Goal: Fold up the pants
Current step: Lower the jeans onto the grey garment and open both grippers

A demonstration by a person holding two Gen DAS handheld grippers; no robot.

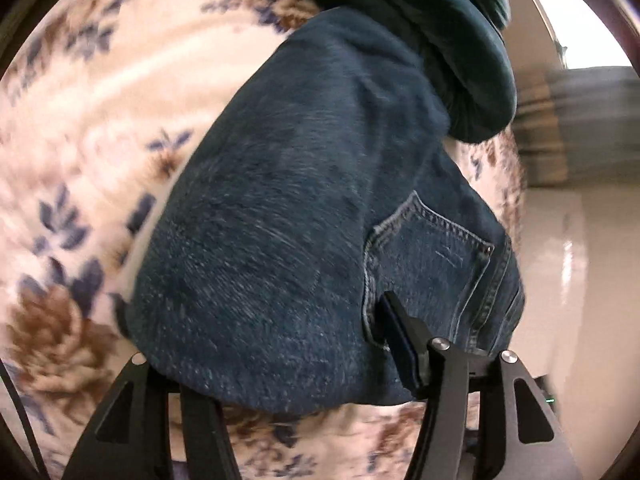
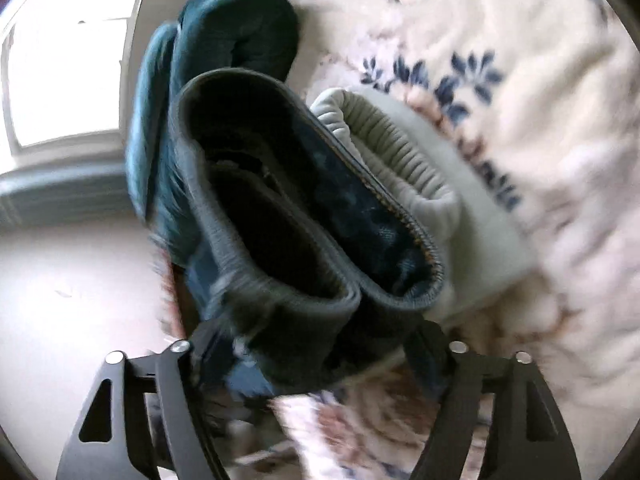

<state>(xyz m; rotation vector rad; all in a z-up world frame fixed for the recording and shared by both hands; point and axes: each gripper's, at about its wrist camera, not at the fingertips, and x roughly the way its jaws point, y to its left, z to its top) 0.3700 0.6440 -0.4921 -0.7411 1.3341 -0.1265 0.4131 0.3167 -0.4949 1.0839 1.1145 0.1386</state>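
A: Now, where are the jeans (image 1: 280, 208) lying?

B: Folded, resting on the floral blanket (image 1: 80, 92), beside a dark green garment (image 1: 460, 40).

A: Left gripper (image 1: 256, 332)?

B: Jaws standing apart around the denim fold; grip unclear.

A: Right gripper (image 2: 316, 340)?

B: Gaping wide, straddling the folded edge, pads not pressing. Grey waistband (image 2: 400, 148) lying beside.

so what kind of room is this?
Likely a bedroom: folded jeans and other folded clothes lie on a floral blanket, with a bright window and glossy pale floor beside it.
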